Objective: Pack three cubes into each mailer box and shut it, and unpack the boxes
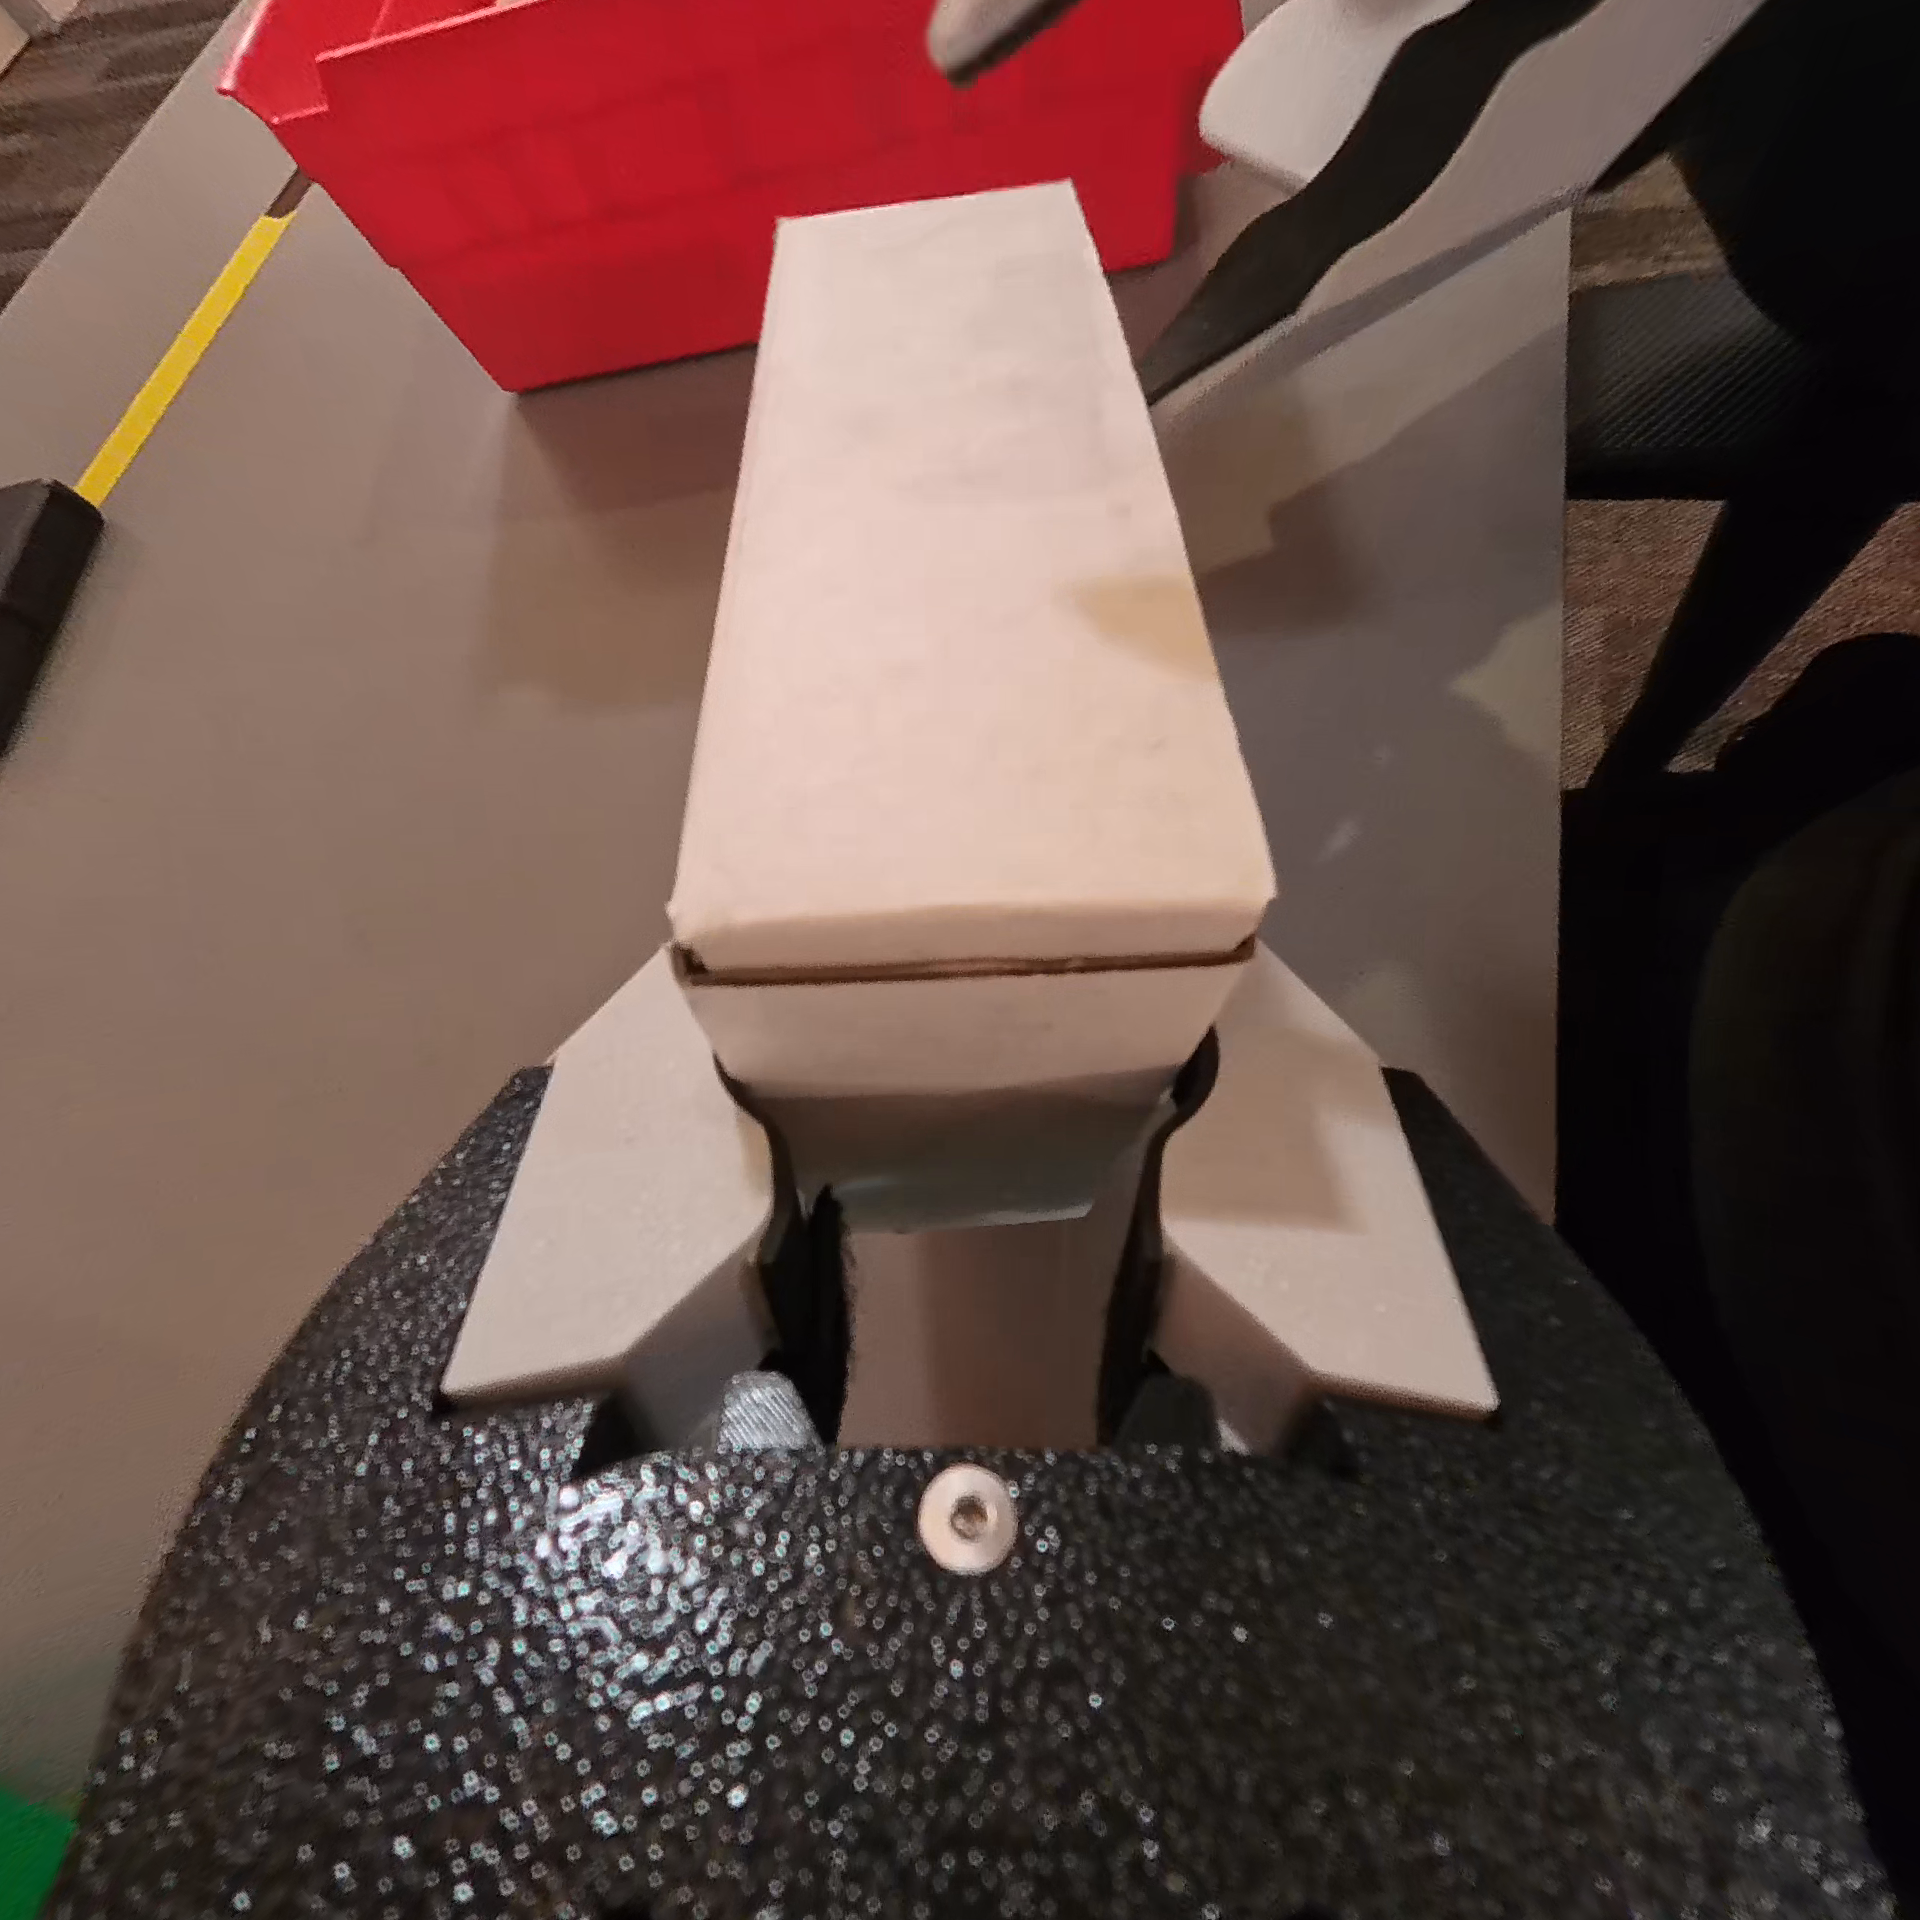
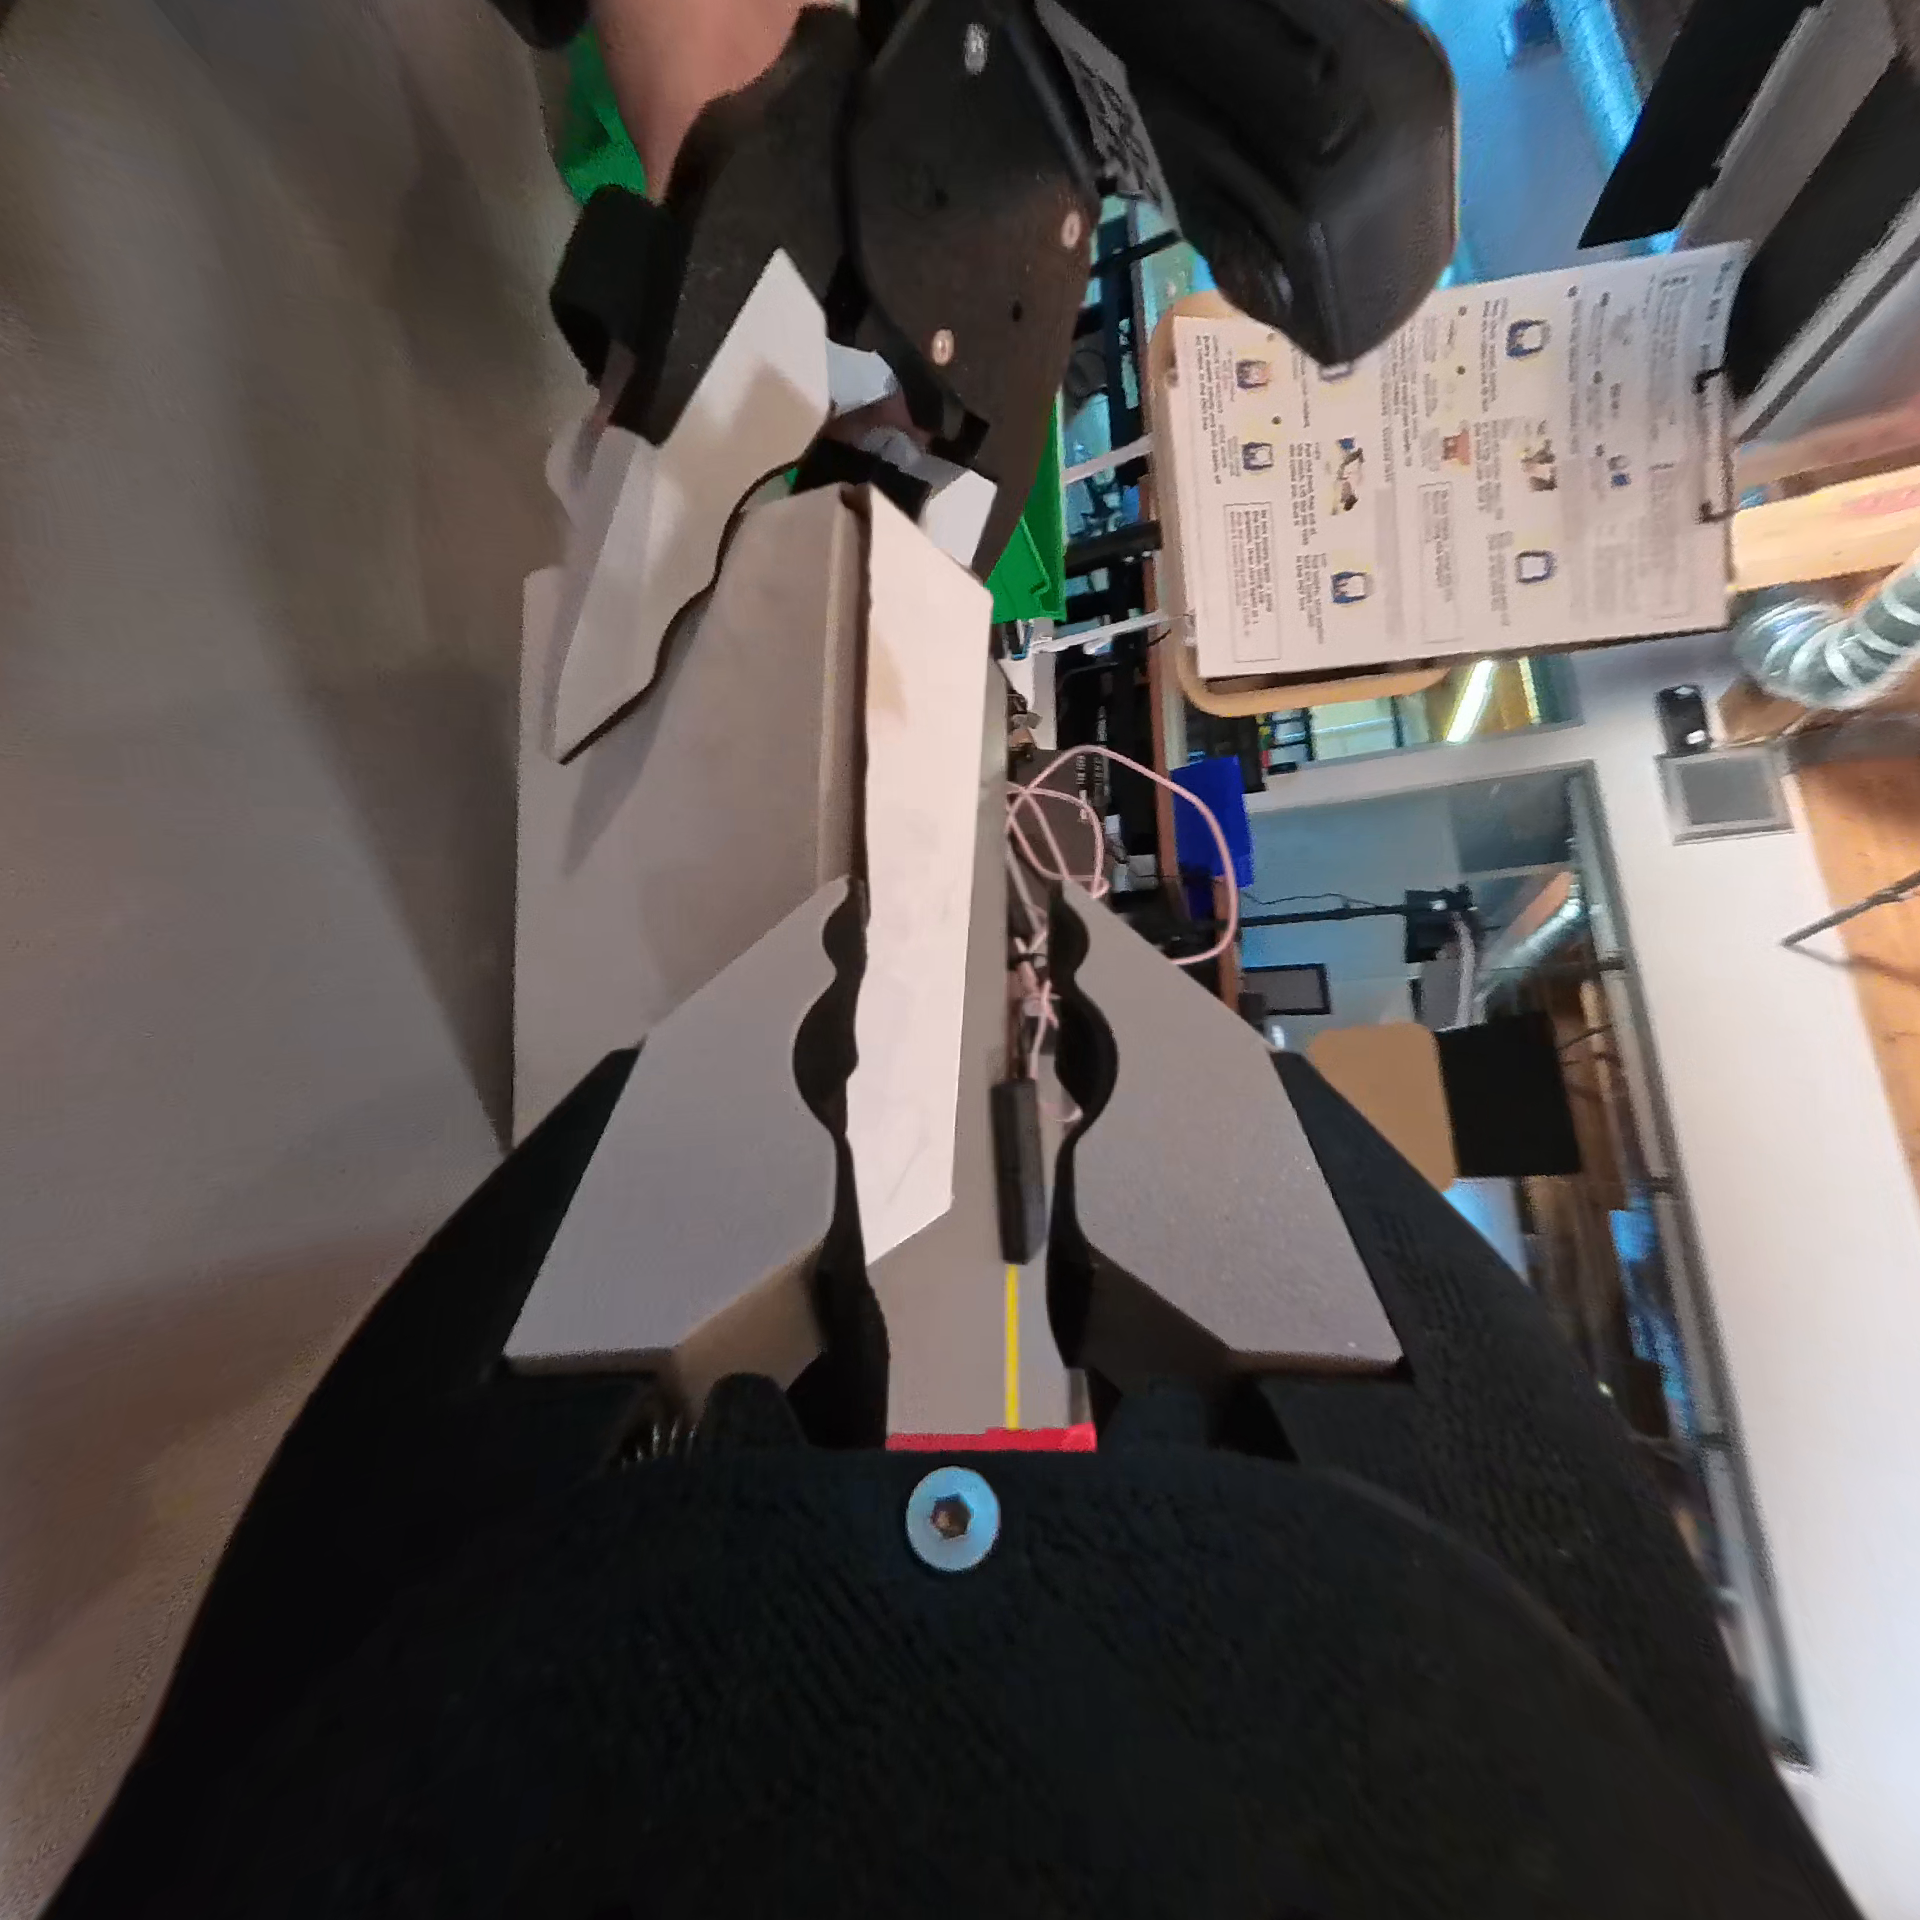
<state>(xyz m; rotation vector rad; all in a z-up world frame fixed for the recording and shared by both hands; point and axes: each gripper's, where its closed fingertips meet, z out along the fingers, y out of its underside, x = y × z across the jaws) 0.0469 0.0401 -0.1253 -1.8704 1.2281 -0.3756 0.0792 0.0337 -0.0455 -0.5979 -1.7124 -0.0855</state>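
The white mailer box (image 1: 971,623) lies lengthwise near the worktop's (image 1: 364,675) right edge, its lid down so that only a thin dark seam shows across the near end. Its near end sits between the fingers of the left gripper (image 1: 966,1049), whose jaws stand wide and press against the two side walls, pinning the box in place. At the box's other end the right gripper (image 2: 961,935) is turned on its side: one finger (image 2: 769,1039) lies against the box's white face where that face meets the darker adjoining wall, while the other finger stands off with a plain gap, so these jaws are part-spread and grip nothing. A cardboard flap (image 2: 644,582) sticks out loose beside the box's wall. Beyond the far end stands a red bin (image 1: 727,208), a yellow line (image 1: 187,353) runs along the worktop's left side, and something green (image 2: 1023,561) shows past the left gripper. Whether cubes are inside cannot be told. The step in hand looks like working the lid, probably shutting it or starting to open it. The next move likely calls for the right jaws to nip the lid's edge or the loose flap while the left keeps the box from sliding.
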